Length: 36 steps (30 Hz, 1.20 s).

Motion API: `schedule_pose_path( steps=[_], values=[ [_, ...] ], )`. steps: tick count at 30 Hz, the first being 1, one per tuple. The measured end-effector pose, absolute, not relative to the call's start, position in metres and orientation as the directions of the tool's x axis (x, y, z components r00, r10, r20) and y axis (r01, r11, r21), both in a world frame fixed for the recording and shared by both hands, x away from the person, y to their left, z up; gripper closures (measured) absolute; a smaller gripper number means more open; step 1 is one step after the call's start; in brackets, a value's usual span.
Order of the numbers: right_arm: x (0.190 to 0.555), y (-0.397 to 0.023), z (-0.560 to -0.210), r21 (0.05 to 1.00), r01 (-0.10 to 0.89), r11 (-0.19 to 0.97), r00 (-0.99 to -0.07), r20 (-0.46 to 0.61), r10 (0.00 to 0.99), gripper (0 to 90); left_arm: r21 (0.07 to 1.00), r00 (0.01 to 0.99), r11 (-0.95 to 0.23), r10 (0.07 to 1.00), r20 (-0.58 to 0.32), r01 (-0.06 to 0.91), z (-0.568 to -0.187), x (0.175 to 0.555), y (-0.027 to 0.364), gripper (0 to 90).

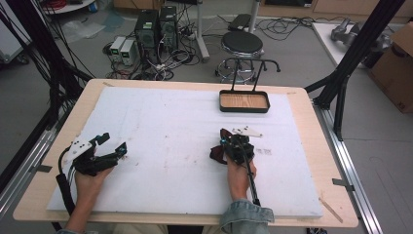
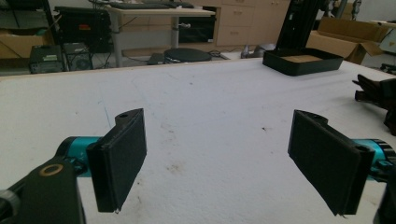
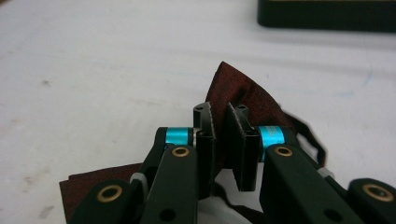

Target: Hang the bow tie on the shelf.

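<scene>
Left gripper point(image 1: 108, 145) is held low over the white mat point(image 1: 160, 122) near its left edge, jaws spread wide, nothing between them. Open mat, marked by faint stains, is seen ahead of it. At centre-right, the right gripper point(image 1: 233, 142) is pressed down with jaws pinched together on a dark red cloth point(image 3: 243, 91). The cloth is seen as a dark maroon bow-tie shape, one pointed wing raised behind the pads point(image 3: 208, 140), a flat part point(image 1: 217, 153) lying on the mat. Beyond it, well apart, a black tray point(image 1: 244, 109) with a wooden floor is set near the far edge.
</scene>
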State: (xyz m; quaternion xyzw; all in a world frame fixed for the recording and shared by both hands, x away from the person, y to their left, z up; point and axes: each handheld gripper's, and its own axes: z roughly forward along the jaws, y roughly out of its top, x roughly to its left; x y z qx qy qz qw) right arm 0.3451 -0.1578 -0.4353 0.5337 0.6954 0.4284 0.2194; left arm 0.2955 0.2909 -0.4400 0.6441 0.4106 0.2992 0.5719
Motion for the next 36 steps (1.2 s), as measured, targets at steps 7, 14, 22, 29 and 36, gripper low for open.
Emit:
schedule_pose_path(
  steps=[7, 14, 22, 29, 36],
  values=[
    [0.343, -0.161, -0.414, 0.875, 0.471, 0.111, -0.439, 0.123, 0.890, 82.2, 0.982, 0.485, -0.009, 0.871, -0.084, 0.187, -0.440, 0.296, 0.291, 19.8],
    [0.350, -0.166, -0.387, 0.906, 0.407, 0.118, -0.487, 0.106, 0.867, 82.3, 0.982, 0.485, -0.013, 0.871, -0.081, 0.188, -0.440, 0.296, 0.291, 19.8],
    [0.371, -0.167, -0.361, 0.915, 0.365, 0.174, -0.527, 0.048, 0.849, 82.3, 0.982, 0.485, -0.009, 0.870, -0.086, 0.189, -0.440, 0.296, 0.291, 19.8],
    [0.393, -0.164, -0.343, 0.922, 0.331, 0.200, -0.545, 0.014, 0.839, 82.3, 0.982, 0.484, -0.009, 0.871, -0.085, 0.188, -0.441, 0.296, 0.291, 19.8],
    [0.415, -0.159, -0.322, 0.932, 0.294, 0.213, -0.547, -0.019, 0.837, 82.3, 0.982, 0.487, -0.009, 0.869, -0.086, 0.190, -0.441, 0.297, 0.291, 19.8]
  ],
)
